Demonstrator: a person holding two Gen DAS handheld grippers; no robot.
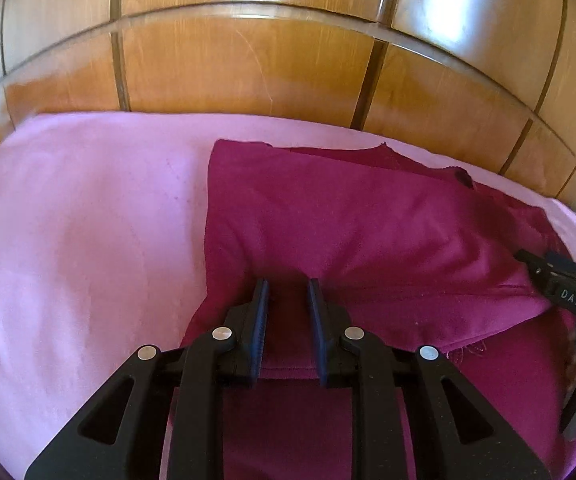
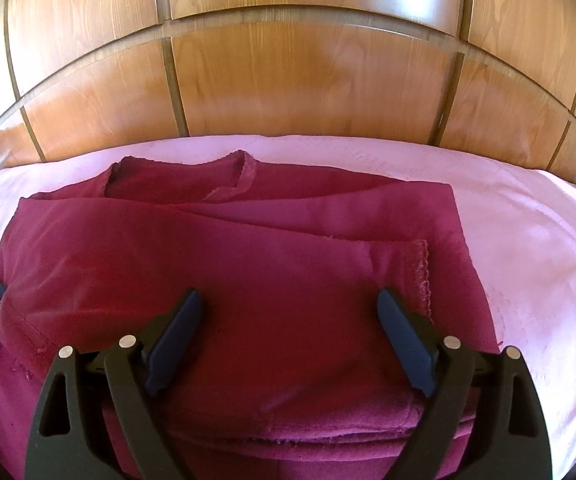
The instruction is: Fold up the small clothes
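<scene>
Pink sheet (image 1: 80, 220): covers the bed in front of the wooden headboard (image 1: 248, 64); bare to the left of the work.
Left gripper (image 1: 288, 284): jaws narrowly spread, a raised ridge of cloth between them; whether the pads actually bite the cloth I cannot tell.
Magenta garment (image 2: 224, 272): lies on the sheet, partly folded, a sleeve laid across the body, neckline toward the headboard, stacked layers at the near edge.
Right gripper (image 2: 290, 294): jaws wide apart, poised above the near part of the garment, holding nothing.
Step judged: taking hold of the near edge for the next fold.
Advice: grip all layers at matching points on both sides, lift evenly, keep the edge taut, and lay it square so the sleeve stays tucked.
</scene>
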